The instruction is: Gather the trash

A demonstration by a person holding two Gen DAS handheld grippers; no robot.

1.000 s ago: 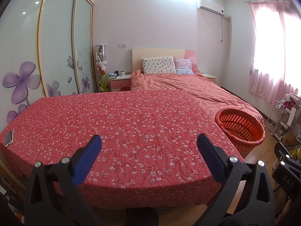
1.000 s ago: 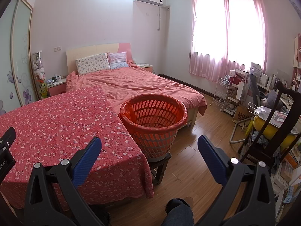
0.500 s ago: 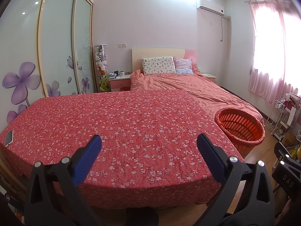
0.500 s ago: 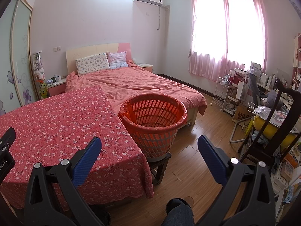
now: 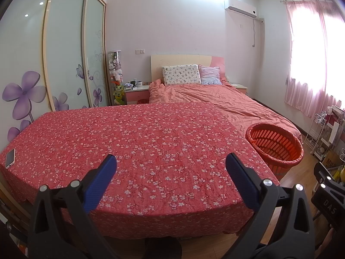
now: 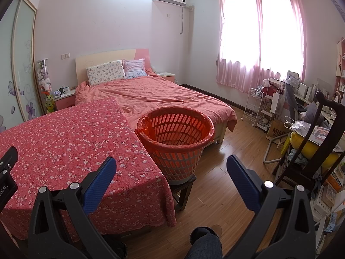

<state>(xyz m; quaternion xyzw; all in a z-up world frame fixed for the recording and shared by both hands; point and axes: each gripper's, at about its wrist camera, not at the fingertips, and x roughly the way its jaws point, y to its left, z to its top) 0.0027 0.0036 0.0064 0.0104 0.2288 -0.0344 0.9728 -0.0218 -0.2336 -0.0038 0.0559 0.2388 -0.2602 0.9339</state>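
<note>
We find the left gripper [image 5: 171, 165] with its blue pads spread wide and nothing between them, held above the near edge of a table draped in a red floral cloth [image 5: 151, 142]. The right gripper [image 6: 171, 167] is likewise spread and empty, hanging over the table's corner and the wooden floor [image 6: 217, 183]. The collection point, an orange slotted basket [image 6: 175, 149] lined with a thin orange bag, stands on a low dark stool [image 6: 183, 188] directly ahead of the right gripper and well off to the right of the left one, touching or nearly touching the table's edge. We can identify no trash in either view: the cloth ahead of the left gripper carries only a phone [image 5: 10, 158] far to its left, which we judge is not waste. The cluttered desk area [image 6: 301, 116] to the right of the right gripper may hold discardable items, but we cannot tell at this size. We judge that typical scraps here would be light, soft and crushable, best pinched across their bulk with modest closure; thin wrappers lying flat on cloth would need one pad slid under an edge. The basket itself looks light and could shift on its stool if knocked, and the loose liner could snag a pad during a drop.
</note>
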